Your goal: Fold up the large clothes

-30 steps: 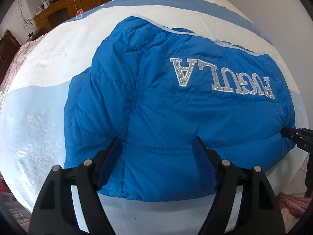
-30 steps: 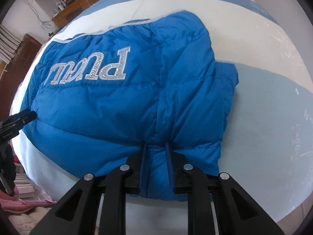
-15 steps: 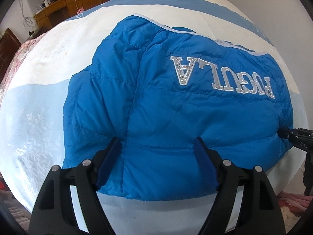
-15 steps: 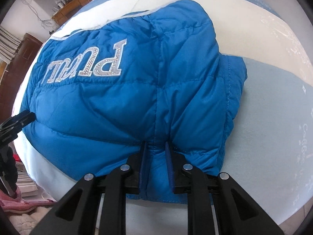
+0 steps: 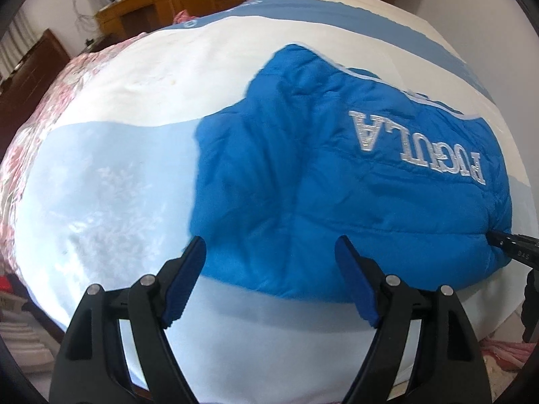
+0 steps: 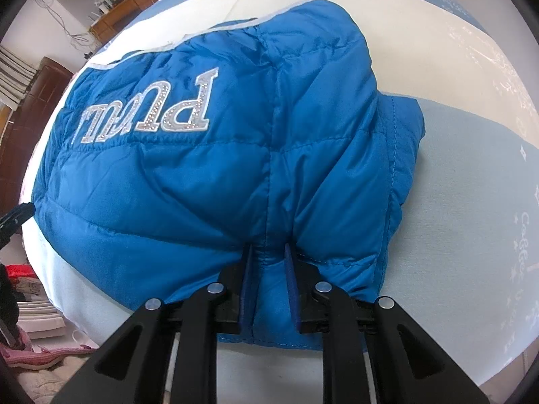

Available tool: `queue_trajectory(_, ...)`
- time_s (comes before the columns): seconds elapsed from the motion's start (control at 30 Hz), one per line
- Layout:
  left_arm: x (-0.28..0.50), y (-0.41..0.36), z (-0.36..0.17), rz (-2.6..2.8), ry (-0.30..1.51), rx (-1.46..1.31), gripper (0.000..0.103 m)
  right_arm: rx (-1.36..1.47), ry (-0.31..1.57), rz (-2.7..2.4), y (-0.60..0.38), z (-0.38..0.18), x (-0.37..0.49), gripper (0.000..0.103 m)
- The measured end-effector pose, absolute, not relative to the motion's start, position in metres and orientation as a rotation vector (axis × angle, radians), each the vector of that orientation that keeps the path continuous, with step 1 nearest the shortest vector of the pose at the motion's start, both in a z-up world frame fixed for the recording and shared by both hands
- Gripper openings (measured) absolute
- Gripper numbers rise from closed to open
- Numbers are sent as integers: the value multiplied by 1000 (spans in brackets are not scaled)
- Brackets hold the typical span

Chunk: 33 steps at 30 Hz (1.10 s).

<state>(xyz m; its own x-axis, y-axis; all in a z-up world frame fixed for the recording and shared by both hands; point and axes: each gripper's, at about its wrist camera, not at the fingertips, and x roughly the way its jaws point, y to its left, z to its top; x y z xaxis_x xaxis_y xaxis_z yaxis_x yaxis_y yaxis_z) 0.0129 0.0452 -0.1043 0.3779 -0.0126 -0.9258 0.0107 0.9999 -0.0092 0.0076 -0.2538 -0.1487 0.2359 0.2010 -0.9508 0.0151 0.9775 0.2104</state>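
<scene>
A blue quilted puffer jacket (image 5: pixel 337 185) with silver lettering lies folded on the bed. It also fills the right wrist view (image 6: pixel 219 175). My left gripper (image 5: pixel 269 269) is open and empty at the jacket's near left corner, its blue pads apart over the hem. My right gripper (image 6: pixel 267 269) is shut on a pinch of the jacket's near edge. Its black tip shows at the right edge of the left wrist view (image 5: pixel 512 242).
The bed cover (image 5: pixel 118 185) has white and pale blue bands. A floral quilt (image 5: pixel 40 101) lies at the left side. Wooden furniture (image 5: pixel 145 3) stands at the back. Clothes lie on the floor (image 6: pixel 30 353) by the bed's near edge.
My left gripper has drawn back and swung left, so the jacket sits further right in its view. My right gripper stays shut on the jacket and has moved closer over it.
</scene>
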Motion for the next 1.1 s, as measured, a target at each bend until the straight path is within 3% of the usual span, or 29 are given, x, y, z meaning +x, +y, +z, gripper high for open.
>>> queue_trajectory(0.47, 1, 90, -143, -68, 1229, -398, 79, 161, 1344, 132, -251, -148, 9, 18)
queue_trajectory(0.87, 27, 130, -181, -53, 1144, -751, 83, 171, 1336, 140, -252, -148, 8, 18)
queue_trajectory(1.03, 20, 131, -169, -85, 1063, -791, 41, 210, 1343, 158, -260, -147, 8, 18)
queue_trajectory(1.1, 13, 130, -159, -93, 1047, -786, 35, 226, 1351, 163, -267, -140, 7, 18)
